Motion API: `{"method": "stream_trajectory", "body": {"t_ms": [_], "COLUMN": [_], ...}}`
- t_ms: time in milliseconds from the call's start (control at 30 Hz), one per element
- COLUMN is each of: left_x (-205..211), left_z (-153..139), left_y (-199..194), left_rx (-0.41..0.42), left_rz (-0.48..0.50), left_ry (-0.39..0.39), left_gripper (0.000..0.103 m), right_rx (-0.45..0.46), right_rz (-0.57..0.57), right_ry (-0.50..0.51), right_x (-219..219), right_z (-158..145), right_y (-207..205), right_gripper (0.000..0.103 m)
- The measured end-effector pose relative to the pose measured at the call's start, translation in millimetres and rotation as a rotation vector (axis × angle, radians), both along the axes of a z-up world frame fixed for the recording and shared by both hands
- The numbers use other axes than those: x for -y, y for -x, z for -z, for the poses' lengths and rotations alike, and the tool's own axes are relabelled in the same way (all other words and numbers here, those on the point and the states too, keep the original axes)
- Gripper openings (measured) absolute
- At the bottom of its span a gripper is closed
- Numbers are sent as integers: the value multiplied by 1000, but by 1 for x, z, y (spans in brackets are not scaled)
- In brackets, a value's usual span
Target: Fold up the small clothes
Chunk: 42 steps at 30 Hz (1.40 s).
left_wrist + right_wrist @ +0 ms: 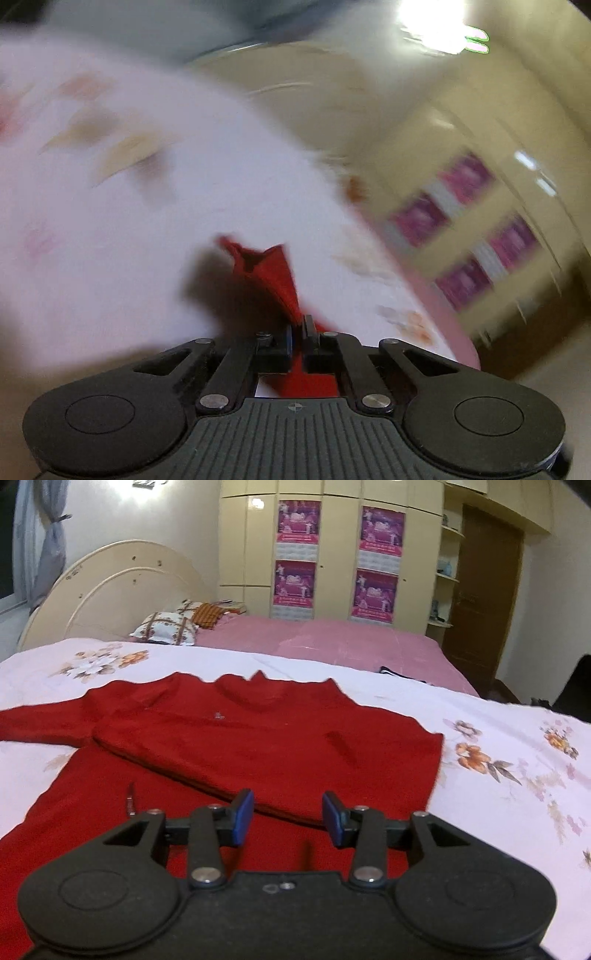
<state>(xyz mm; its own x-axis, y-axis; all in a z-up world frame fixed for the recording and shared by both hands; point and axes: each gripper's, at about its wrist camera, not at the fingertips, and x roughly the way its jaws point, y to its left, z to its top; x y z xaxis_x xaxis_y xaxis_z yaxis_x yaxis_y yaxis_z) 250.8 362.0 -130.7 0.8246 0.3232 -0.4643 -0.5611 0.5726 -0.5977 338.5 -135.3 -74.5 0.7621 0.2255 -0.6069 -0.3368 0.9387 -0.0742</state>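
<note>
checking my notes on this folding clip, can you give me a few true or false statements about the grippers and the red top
1. The left gripper has its fingers closed on red fabric. True.
2. The right gripper is clamped on the red top. False: its fingers stand apart with nothing between them, just above the garment.
3. The red top lies on a white floral sheet. True.
4. One sleeve is folded across the body of the top. True.
5. The wardrobe doors are bare. False: four pink posters hang on them.
6. The left wrist view is sharp. False: it is motion blurred.
</note>
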Motion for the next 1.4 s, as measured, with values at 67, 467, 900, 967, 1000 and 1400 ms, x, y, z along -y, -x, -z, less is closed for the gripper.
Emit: {"method": "stream_trajectory", "body": {"t_ms": [67, 467, 900, 967, 1000, 1400], "left_x": [32, 300, 325, 294, 275, 226], "left_z": [-25, -39, -49, -42, -37, 9], "left_y": [-32, -209, -152, -131, -125, -149], "left_rx": [9, -63, -135, -171, -207, -278], "left_rz": [122, 779, 706, 615, 571, 572], "left_ry": [-100, -311, -590, -552, -517, -356], "left_gripper": [4, 4, 70, 70, 70, 70], "right_rx": [-11, -28, -246, -292, -325, -254], "right_rz": [23, 197, 112, 109, 115, 94], "right_ry": [-21, -192, -578, -628, -661, -530], "right_x": [7, 67, 77, 67, 62, 16], "right_z": [1, -10, 11, 21, 28, 12], "right_y": [-5, -5, -41, -54, -62, -90], "right_gripper": [40, 40, 53, 48, 46, 5]}}
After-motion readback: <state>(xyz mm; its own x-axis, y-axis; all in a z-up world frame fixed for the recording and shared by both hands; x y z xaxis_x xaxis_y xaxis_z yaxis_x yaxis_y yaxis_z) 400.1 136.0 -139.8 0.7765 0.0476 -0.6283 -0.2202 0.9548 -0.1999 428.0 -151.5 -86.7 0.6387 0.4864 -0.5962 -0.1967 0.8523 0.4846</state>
